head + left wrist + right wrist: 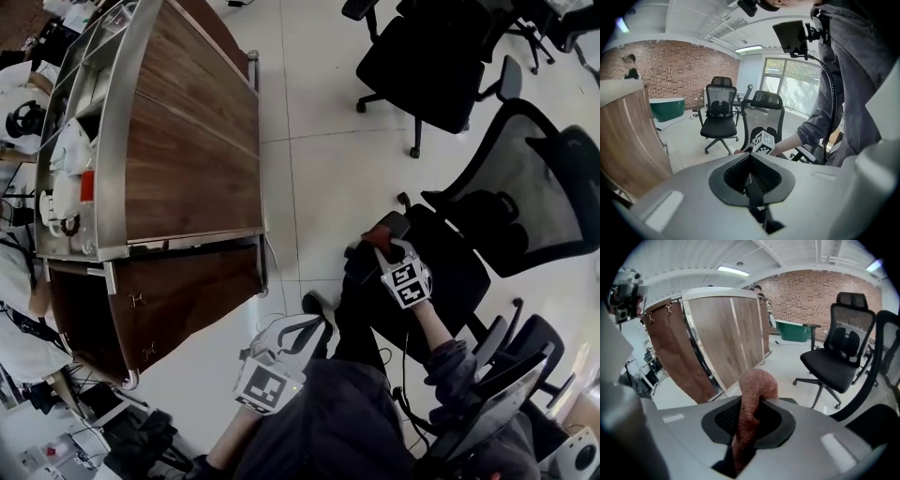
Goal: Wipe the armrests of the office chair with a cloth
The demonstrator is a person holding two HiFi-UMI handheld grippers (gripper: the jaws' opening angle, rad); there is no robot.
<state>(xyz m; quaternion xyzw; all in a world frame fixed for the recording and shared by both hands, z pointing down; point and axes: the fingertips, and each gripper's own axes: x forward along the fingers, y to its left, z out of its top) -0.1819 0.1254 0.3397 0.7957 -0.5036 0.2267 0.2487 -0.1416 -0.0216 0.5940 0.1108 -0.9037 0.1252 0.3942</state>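
Cloth (756, 394) is pinched in the right gripper (382, 247), and it's down at the near armrest (398, 223) of the mesh-backed chair (530, 183), seemingly pressed on the pad. The wiping step looks under way. Left gripper (312, 328) hangs back near the person's lap, jaws pressed together on nothing. Next up, I'd say: drag the cloth along the pad's length with firm pressure, then cross to the far armrest.

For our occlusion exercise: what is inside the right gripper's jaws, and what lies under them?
A reddish cloth sits pinched in the right gripper. Beneath it the head view shows a dark armrest; whether cloth touches it is covered.
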